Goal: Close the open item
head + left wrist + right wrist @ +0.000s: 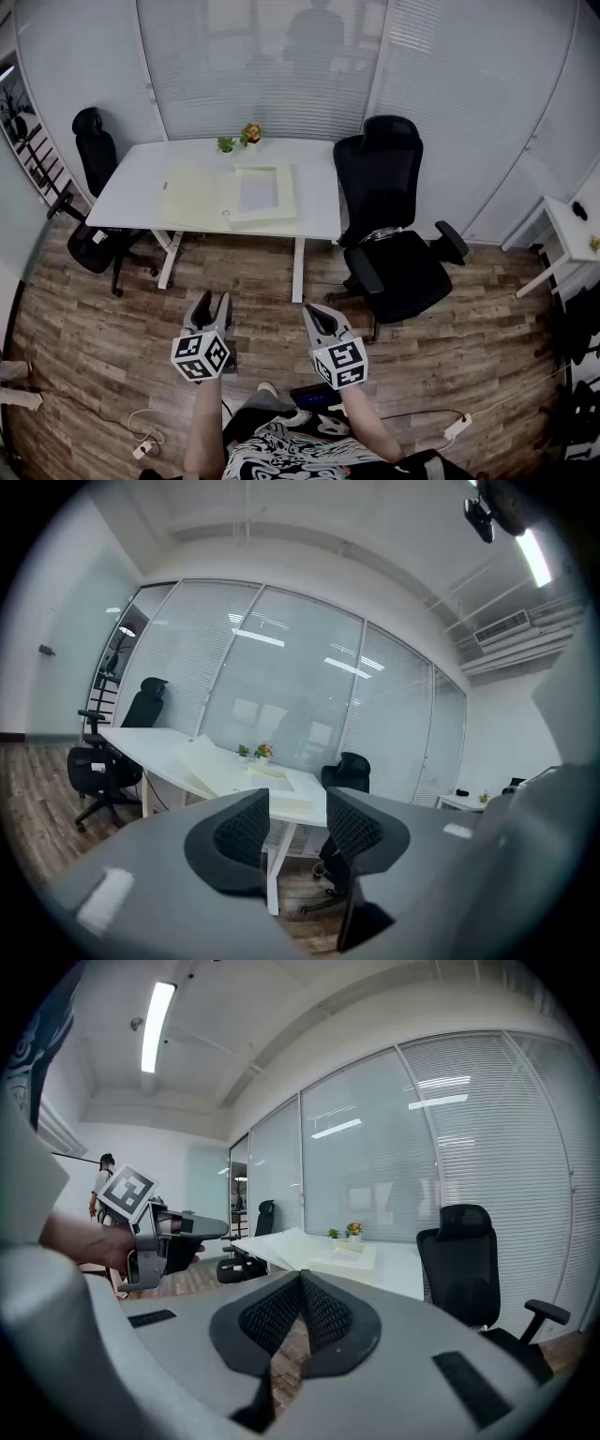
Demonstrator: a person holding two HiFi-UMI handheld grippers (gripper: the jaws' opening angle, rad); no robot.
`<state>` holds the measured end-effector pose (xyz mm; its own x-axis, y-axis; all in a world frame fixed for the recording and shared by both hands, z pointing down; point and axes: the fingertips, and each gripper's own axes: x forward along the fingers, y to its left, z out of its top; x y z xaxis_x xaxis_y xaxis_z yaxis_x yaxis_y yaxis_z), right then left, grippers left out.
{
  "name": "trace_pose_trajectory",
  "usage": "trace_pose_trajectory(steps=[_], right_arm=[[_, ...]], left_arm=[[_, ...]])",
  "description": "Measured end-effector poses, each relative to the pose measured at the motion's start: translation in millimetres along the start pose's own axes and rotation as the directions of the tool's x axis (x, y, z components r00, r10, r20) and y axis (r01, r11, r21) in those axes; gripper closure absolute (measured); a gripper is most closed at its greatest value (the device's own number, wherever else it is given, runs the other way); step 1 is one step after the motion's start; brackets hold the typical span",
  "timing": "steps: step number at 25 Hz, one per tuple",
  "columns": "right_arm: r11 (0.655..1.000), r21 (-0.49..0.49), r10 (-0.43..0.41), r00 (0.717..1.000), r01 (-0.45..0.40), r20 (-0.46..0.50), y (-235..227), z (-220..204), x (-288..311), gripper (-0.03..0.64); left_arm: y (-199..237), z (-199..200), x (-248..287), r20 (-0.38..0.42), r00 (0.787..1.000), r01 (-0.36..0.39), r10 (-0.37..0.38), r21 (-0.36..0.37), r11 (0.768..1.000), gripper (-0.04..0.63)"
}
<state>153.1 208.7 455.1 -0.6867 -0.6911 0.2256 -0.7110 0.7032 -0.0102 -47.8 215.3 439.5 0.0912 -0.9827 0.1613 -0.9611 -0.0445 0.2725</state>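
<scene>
Pale yellow cardboard box file [230, 195] lies open on the white counter [131, 187], upper middle of frame; left tool [214, 300] gapes wide, right tool [312, 311] is pinched shut; both empty, well short, presumably just approaching.

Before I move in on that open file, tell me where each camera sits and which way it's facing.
Head view: on the person's head, looking steeply down at the white table, open box file and black chair; forearms, left gripper and right gripper show.
Left gripper view: rides the left gripper, faces the table; its own jaws show, apart and empty.
Right gripper view: rides the right gripper, faces the table; its jaws show closed together, plus the left gripper in the person's hand.
Shared: all three see table and file.
</scene>
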Motion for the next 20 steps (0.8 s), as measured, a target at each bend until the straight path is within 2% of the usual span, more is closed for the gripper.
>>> trace_pose_trajectory(steps=[12,20], right_arm=[[1.0,-0.004,0.013,1.0,-0.013,0.012,11,2,-8,0.615],[0.999,0.035,0.012,1.0,-0.012,0.001,5,-8,-5,0.615]], left_arm=[[3,3,-21,0.011,1.0,-0.015,0.015,-0.011,1.0,0.414],[21,-6,-17,-0.025,0.998,-0.058,0.057,-0.03,0.998,0.419]])
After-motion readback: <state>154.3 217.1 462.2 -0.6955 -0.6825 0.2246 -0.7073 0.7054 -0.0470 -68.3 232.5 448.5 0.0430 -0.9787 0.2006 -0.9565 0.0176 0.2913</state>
